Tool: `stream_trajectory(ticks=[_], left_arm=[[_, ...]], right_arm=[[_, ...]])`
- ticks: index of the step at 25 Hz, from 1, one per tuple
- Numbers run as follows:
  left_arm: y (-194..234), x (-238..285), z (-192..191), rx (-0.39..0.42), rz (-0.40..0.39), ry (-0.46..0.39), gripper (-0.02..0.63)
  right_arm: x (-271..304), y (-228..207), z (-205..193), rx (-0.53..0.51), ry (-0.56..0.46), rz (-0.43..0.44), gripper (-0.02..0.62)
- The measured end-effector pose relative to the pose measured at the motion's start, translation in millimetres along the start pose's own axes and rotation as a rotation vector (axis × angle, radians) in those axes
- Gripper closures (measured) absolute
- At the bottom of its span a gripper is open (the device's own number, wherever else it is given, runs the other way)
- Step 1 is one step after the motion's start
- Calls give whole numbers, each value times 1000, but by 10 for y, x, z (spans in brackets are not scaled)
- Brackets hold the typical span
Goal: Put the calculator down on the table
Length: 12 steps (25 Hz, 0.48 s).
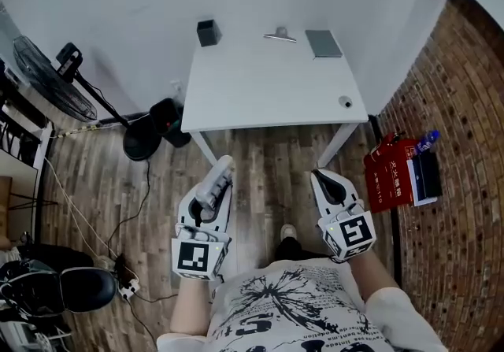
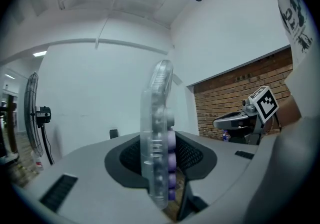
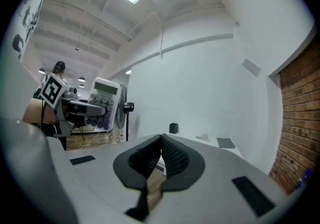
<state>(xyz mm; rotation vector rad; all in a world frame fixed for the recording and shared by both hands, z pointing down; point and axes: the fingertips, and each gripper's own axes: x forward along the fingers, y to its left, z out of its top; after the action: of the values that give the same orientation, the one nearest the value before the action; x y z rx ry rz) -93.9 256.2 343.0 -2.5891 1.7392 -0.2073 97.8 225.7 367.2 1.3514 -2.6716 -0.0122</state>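
Calculator (image 2: 156, 133) stands edge-on, pinched between the left tongs (image 2: 162, 160); right tongs (image 3: 161, 142) pressed together.

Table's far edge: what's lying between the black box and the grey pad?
A small silver metal piece, alone between the black box and the grey pad on the table; the head view shows it.

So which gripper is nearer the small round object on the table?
Right. The right gripper is off the table's right corner, by the small round object; the left gripper, holding the calculator, is off its left corner.
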Motion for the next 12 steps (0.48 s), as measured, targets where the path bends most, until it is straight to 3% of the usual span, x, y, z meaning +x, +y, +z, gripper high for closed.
stream_trajectory(ticks=[7, 12], left_arm=[[37, 1330, 174, -8, 50, -1, 457], [91, 1902, 182, -14, 69, 9, 457]], right_arm=[[796, -1138, 137, -41, -34, 33, 580], [1226, -1645, 119, -24, -19, 42, 580]])
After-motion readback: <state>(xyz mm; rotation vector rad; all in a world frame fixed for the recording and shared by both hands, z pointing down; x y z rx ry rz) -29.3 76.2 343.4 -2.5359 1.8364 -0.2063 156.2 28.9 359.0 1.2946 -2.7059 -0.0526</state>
